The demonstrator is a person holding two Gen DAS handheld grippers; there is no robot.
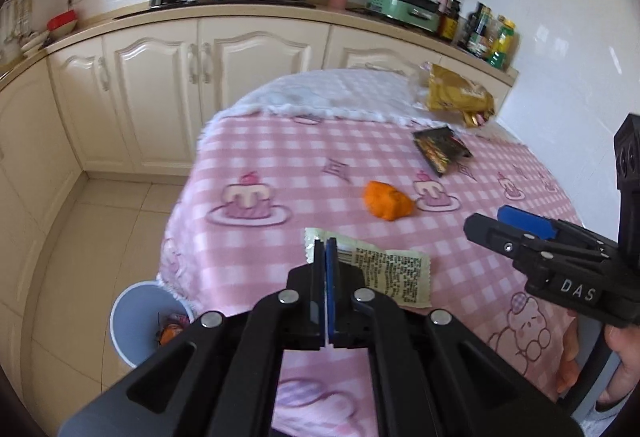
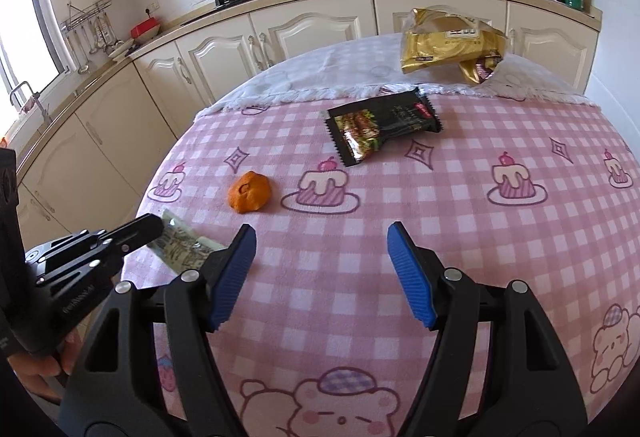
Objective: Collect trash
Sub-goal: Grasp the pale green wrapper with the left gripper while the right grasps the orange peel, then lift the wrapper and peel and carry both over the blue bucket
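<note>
Trash on pink checked tablecloth (image 2: pixel 360 237). Left gripper (image 1: pixel 325 249) clenched on the near-left corner of a pale printed wrapper (image 1: pixel 394 273); pads pinch the edge, and the fingers hide that corner. In right wrist view the same wrapper (image 2: pixel 180 247) sits at 9 o'clock, partly covered by the left gripper (image 2: pixel 154 227) and by the right gripper's left finger. Right gripper (image 2: pixel 322 269) released, jaws wide apart over bare cloth, nothing between them. Orange peel (image 2: pixel 250 192) at 11 o'clock of the right gripper, apart from the wrapper. Black snack packet (image 2: pixel 380 123) further out at 12 o'clock, lying flat. Gold bag (image 2: pixel 448 45) at far table edge at 1 o'clock, open end crumpled, contents unclear. Blue bin (image 1: pixel 132 313) on floor at 8 o'clock in left wrist view, half cut off by the gripper body; something orange inside, hard to make out. Hand (image 1: pixel 616 369) cropped at the 4 o'clock edge.
</note>
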